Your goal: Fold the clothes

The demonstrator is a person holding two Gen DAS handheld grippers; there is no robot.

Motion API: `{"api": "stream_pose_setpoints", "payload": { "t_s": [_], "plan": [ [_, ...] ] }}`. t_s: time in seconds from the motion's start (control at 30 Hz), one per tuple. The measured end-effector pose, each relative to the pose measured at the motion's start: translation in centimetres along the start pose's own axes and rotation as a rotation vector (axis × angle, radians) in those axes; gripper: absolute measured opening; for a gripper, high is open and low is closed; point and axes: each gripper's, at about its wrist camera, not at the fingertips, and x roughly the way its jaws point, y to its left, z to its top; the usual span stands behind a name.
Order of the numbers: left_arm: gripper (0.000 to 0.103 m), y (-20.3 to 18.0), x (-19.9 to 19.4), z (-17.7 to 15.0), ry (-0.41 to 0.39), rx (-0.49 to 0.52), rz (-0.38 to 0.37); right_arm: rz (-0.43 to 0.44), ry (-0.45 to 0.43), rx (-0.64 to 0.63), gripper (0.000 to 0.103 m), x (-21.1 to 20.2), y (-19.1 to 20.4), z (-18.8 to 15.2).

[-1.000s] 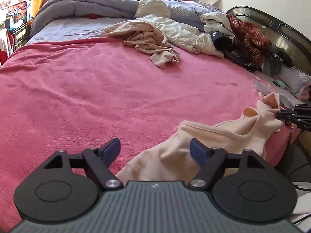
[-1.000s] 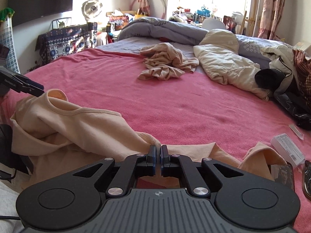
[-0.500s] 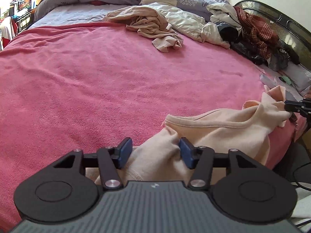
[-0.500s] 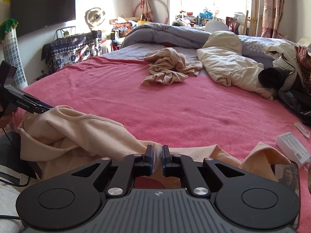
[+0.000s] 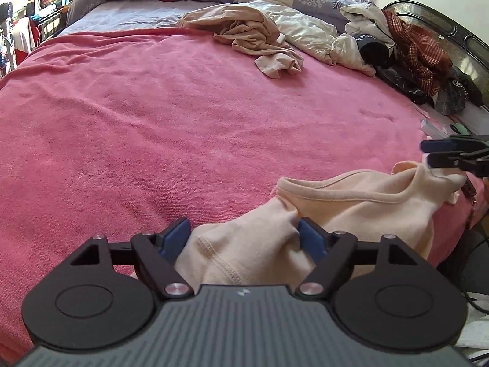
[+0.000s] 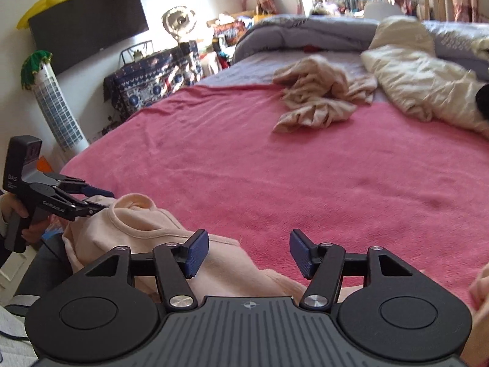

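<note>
— Where's your peach garment [image 5: 360,202]?
— Bunched at the near edge of the pink bed [image 5: 152,116].
— And your jaws?
— Right gripper [image 6: 249,252] has just sprung apart, nothing between. Left gripper [image 5: 244,238] has just widened, cloth lying between, unpinched.

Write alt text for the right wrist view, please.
The right gripper is open, its jaws just parted, above a peach garment on a pink blanket. At left, the left gripper reaches the garment's collar.
</note>
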Motion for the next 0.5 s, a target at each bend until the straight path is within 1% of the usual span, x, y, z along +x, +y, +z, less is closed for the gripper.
{"api": "stream_pose_setpoints", "payload": {
  "t_s": [0.03, 0.07, 0.1, 0.13, 0.2, 0.23, 0.3, 0.33, 0.43, 0.5],
  "plan": [
    [0.079, 0.0, -0.2, -0.1, -0.003, -0.001, -0.001, 0.014, 0.037, 0.020, 0.061, 1.3, 0.0, 0.0],
    [0.079, 0.1, -0.4, -0.2, -0.006, -0.002, -0.001, 0.002, 0.048, 0.018, 0.048, 1.9, 0.4, -0.1],
    [0.079, 0.1, -0.6, -0.1, -0.009, 0.002, 0.000, -0.018, 0.050, 0.009, 0.031, 2.3, 1.0, -0.2],
    [0.079, 0.2, -0.8, -0.1, -0.013, 0.007, 0.002, -0.038, 0.053, 0.000, 0.007, 2.7, 1.5, -0.3],
    [0.079, 0.3, -1.1, 0.2, -0.020, 0.022, 0.000, -0.082, -0.029, -0.097, 0.007, 1.2, 3.6, -0.7],
    [0.079, 0.3, -1.1, 0.4, -0.022, 0.034, -0.004, -0.087, -0.076, -0.131, 0.007, -0.1, 4.6, -0.8],
    [0.079, 0.4, -1.1, 0.8, -0.023, 0.054, -0.015, -0.032, -0.147, -0.181, 0.007, -3.1, 6.0, -0.7],
    [0.079, 0.4, -0.9, 1.1, -0.021, 0.062, -0.022, -0.005, -0.168, -0.200, 0.007, -4.3, 6.6, -0.7],
    [0.079, 0.8, -0.4, 2.1, -0.039, 0.032, -0.071, 0.046, -0.174, -0.254, 0.007, -7.1, 7.5, -1.2],
    [0.079, 0.8, 0.2, 2.7, -0.034, 0.010, -0.107, 0.050, -0.134, -0.278, 0.007, -7.4, 7.7, -1.9]
  ]
}}
